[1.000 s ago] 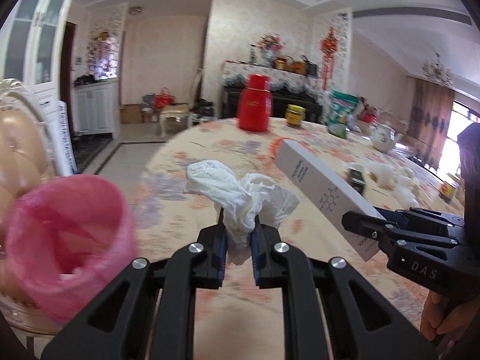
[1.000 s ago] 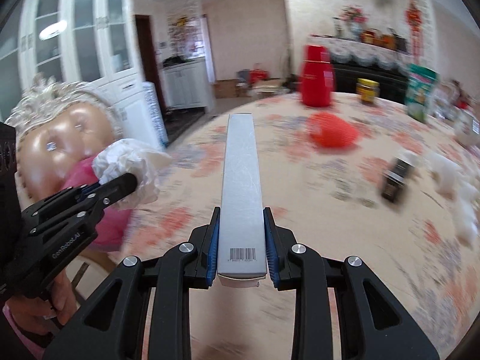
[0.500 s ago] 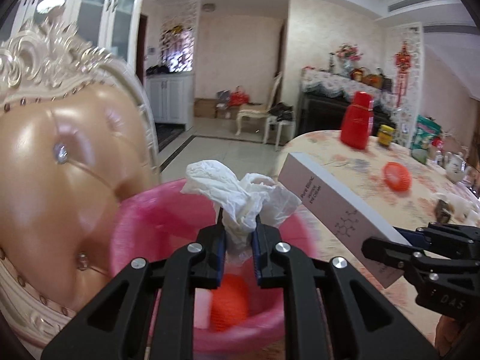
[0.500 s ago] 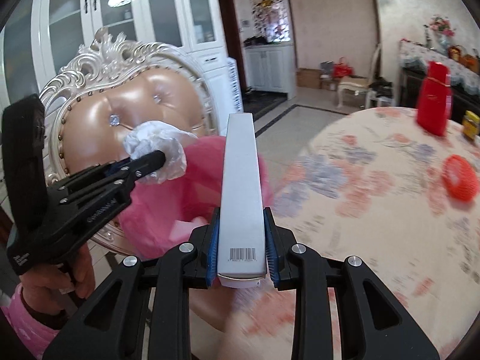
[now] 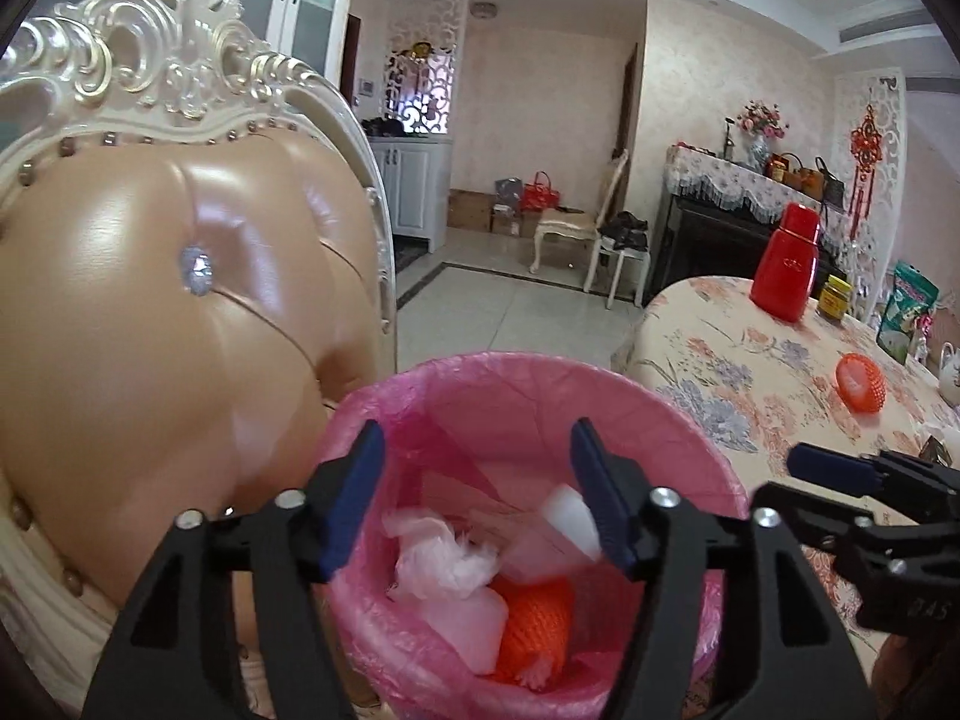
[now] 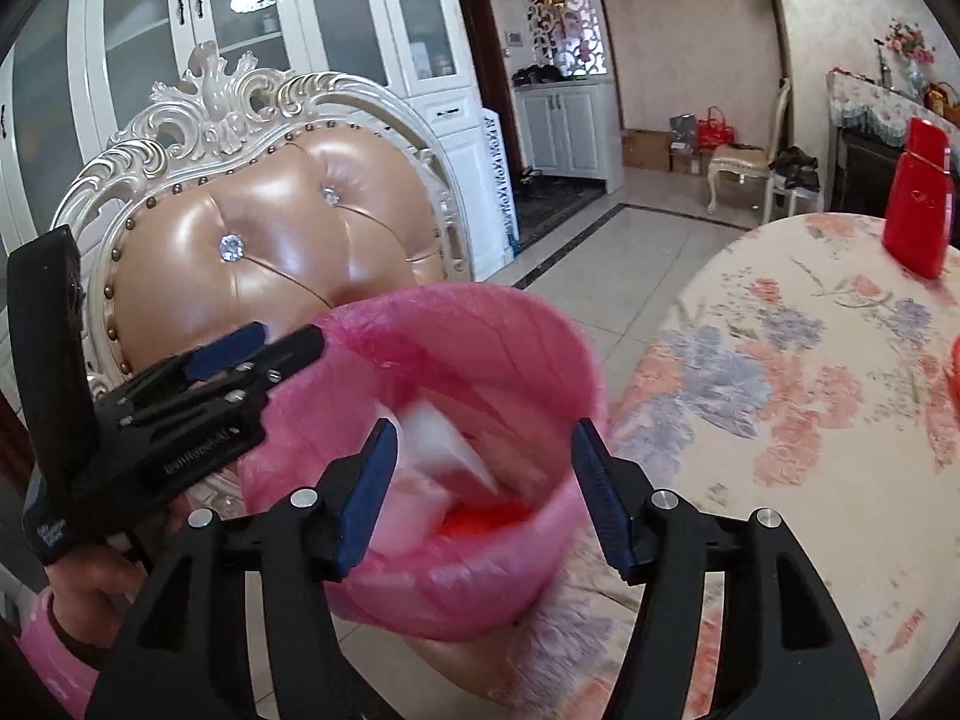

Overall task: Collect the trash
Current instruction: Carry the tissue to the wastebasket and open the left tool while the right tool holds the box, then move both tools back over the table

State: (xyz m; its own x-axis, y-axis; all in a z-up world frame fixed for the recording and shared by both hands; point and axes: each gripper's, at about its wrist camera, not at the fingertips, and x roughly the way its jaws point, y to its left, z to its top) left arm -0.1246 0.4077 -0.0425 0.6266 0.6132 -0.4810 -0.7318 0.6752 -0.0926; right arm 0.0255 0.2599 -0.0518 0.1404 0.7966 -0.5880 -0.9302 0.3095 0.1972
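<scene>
— Both loads had dropped: tissue (image 5: pixel 447 558) and box (image 6: pixel 444 450) lay inside the pink-lined bin (image 5: pixel 540 378).
— And your fingers?
— My left fingers (image 5: pixel 354 486) and right fingers (image 6: pixel 366 498) stood wide apart above it.

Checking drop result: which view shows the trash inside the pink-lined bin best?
Left wrist. It looks down into the bin, and the crumpled tissue and orange net are sharp between open jaws. Right wrist sees the same bin more from the side; its contents are motion-blurred white and red shapes.
</scene>
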